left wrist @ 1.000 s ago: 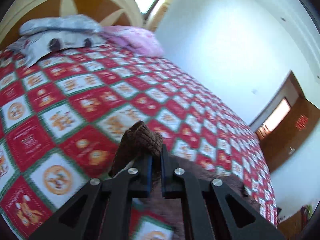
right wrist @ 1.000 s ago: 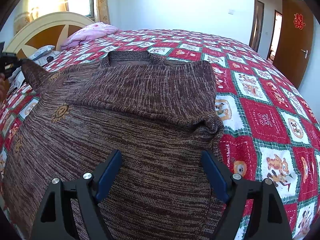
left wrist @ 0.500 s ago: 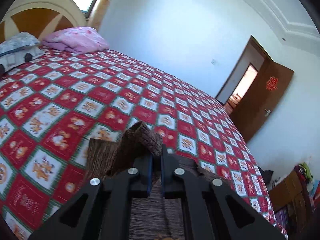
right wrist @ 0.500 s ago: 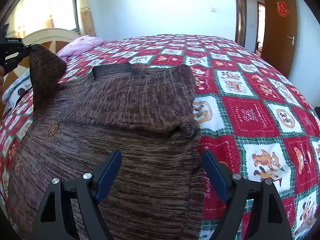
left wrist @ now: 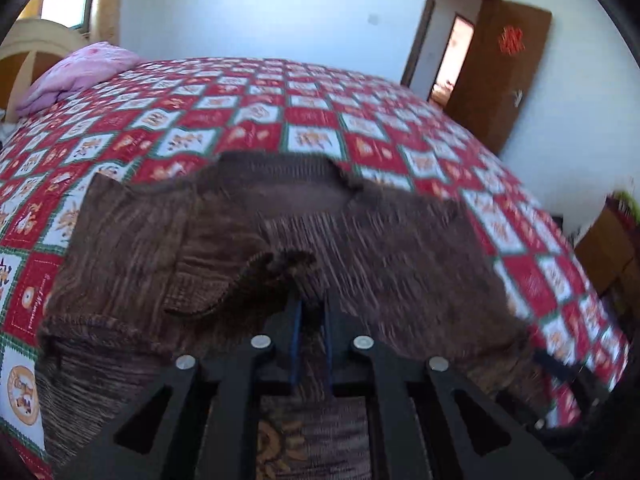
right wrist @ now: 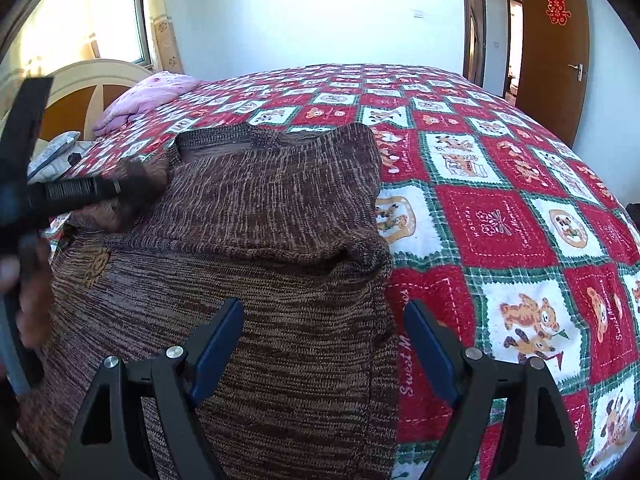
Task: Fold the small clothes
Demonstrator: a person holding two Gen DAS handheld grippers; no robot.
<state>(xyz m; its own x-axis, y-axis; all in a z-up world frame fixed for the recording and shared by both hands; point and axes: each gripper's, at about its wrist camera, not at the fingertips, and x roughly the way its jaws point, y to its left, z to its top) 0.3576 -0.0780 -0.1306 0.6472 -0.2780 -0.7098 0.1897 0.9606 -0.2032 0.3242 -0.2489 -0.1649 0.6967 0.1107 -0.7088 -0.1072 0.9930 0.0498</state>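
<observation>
One sleeve cuff point(left wrist: 276, 276) stays clamped in the left tongs point(left wrist: 310, 320), lying over the brown sweater point(right wrist: 260, 216) toward the right tongs point(right wrist: 324, 344), which gape, empty.

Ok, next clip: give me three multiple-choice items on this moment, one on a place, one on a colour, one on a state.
1. Where does the sweater lie?
A. on the bedspread
B. on the floor
C. on a chair

2. What colour is the pillow by the headboard?
A. green
B. pink
C. black

3. How is the right gripper?
A. shut on a sleeve
B. shut on nothing
C. open

Answers:
1 A, the knit is spread over the checked cover.
2 B, it shows pink in both views.
3 C, its blue pads stand wide apart above the knit, pinching nothing.
</observation>
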